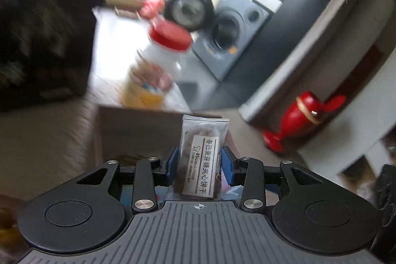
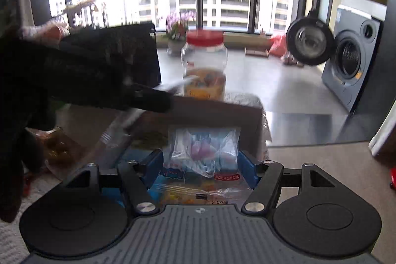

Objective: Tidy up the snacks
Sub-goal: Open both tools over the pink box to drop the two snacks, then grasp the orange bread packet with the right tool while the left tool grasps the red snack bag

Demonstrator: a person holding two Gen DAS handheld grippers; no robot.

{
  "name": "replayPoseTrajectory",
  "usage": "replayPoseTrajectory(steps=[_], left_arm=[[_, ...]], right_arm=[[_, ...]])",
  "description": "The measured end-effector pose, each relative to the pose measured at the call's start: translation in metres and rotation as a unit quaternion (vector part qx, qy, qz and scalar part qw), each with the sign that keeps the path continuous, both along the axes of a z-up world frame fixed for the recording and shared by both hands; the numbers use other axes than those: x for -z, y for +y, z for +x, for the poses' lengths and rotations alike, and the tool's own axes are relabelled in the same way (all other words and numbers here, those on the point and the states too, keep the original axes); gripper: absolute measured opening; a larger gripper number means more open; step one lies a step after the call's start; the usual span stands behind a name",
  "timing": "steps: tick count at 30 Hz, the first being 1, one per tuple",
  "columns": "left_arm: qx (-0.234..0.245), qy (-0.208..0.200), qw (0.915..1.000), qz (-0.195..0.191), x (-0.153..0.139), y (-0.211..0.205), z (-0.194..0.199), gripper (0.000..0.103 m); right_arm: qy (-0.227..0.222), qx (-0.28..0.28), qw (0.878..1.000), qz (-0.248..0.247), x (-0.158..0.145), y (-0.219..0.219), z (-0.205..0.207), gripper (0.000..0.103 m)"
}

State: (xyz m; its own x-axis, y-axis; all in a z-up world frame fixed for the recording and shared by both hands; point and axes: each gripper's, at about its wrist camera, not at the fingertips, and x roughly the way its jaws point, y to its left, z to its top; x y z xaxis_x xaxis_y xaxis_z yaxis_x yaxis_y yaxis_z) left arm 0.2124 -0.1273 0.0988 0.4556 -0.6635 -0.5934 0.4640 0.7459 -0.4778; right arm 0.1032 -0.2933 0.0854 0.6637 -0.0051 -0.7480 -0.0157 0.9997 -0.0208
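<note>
My left gripper (image 1: 200,165) is shut on a clear biscuit packet (image 1: 201,160) with a white Chinese label, held upright over a brown cardboard box (image 1: 138,130). My right gripper (image 2: 201,165) is shut on a clear bag of colourful snacks (image 2: 205,152), held just before the same box (image 2: 217,115). The left arm, in a black sleeve (image 2: 74,71), reaches in from the left of the right wrist view, with its packet blurred over the box. A red-lidded clear jar (image 1: 163,58) with snacks stands behind the box; it also shows in the right wrist view (image 2: 204,66).
A packet of brown snacks (image 2: 57,147) lies at the left of the box. A red figurine (image 1: 299,118) stands on the floor at the right. A washing machine (image 2: 351,66) and a black round appliance (image 2: 309,41) stand further back. A black chair (image 1: 42,46) is at the left.
</note>
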Motion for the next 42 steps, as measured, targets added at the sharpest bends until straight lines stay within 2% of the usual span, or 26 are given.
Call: replayPoseTrajectory(steps=[3,6,8,10,13,15,17,19,21,25,29,32,34,35,38,42], left_arm=[[-0.009,-0.041,0.9986,0.031,0.005,0.001,0.0,0.043],[0.001,-0.062,0.9968,0.051,0.004,0.012,-0.006,0.043],[0.02,-0.054,0.9981,0.023,0.0,0.028,-0.01,0.043],[0.016,-0.066,0.9977,0.0,-0.008,0.054,-0.022,0.043],[-0.027,-0.132,0.9906,0.022,-0.024,0.104,-0.057,0.043],[-0.078,-0.165,0.9814,0.06,-0.027,0.141,-0.08,0.043],[-0.14,-0.174,0.9703,0.092,-0.024,0.179,-0.098,0.043],[-0.197,-0.162,0.9606,0.111,-0.015,0.216,-0.114,0.043],[-0.229,-0.138,0.9556,0.124,-0.003,0.241,-0.124,0.043],[-0.234,-0.092,0.9601,0.123,0.025,0.268,-0.138,0.043],[-0.241,-0.083,0.9592,0.121,0.042,0.276,-0.146,0.043],[-0.246,-0.09,0.9553,0.137,0.046,0.279,-0.154,0.043],[-0.242,-0.094,0.9543,0.147,0.045,0.278,-0.157,0.043],[-0.239,-0.094,0.9554,0.147,0.044,0.278,-0.158,0.043],[-0.231,-0.088,0.9589,0.139,0.046,0.279,-0.156,0.043],[-0.229,-0.082,0.9603,0.135,0.051,0.278,-0.149,0.043]], right_arm=[[0.014,-0.001,0.999,0.032,0.001,-0.007,-0.003,0.066],[0.015,0.0,1.0,0.021,-0.01,-0.007,-0.011,0.067],[0.013,0.008,1.0,-0.011,-0.02,-0.002,-0.014,0.067],[0.0,0.031,0.999,-0.043,-0.031,0.002,-0.016,0.067],[-0.011,0.055,0.997,-0.056,-0.041,0.013,-0.014,0.067],[-0.009,0.036,0.998,-0.047,-0.042,0.031,-0.01,0.067],[-0.004,0.007,1.0,-0.029,-0.04,0.058,-0.002,0.067],[0.004,-0.026,1.0,-0.002,-0.035,0.089,0.008,0.067],[0.016,-0.064,0.997,0.027,-0.025,0.125,0.023,0.067],[0.059,-0.125,0.988,0.065,0.005,0.192,0.054,0.067],[0.109,-0.101,0.983,0.108,0.039,0.233,0.088,0.067],[0.139,-0.068,0.983,0.104,0.062,0.255,0.111,0.067],[0.152,-0.065,0.981,0.1,0.07,0.263,0.114,0.066],[0.152,-0.069,0.981,0.096,0.072,0.267,0.113,0.061],[0.145,-0.085,0.982,0.089,0.067,0.264,0.1,0.056],[0.142,-0.109,0.979,0.097,0.05,0.249,0.08,0.055]])
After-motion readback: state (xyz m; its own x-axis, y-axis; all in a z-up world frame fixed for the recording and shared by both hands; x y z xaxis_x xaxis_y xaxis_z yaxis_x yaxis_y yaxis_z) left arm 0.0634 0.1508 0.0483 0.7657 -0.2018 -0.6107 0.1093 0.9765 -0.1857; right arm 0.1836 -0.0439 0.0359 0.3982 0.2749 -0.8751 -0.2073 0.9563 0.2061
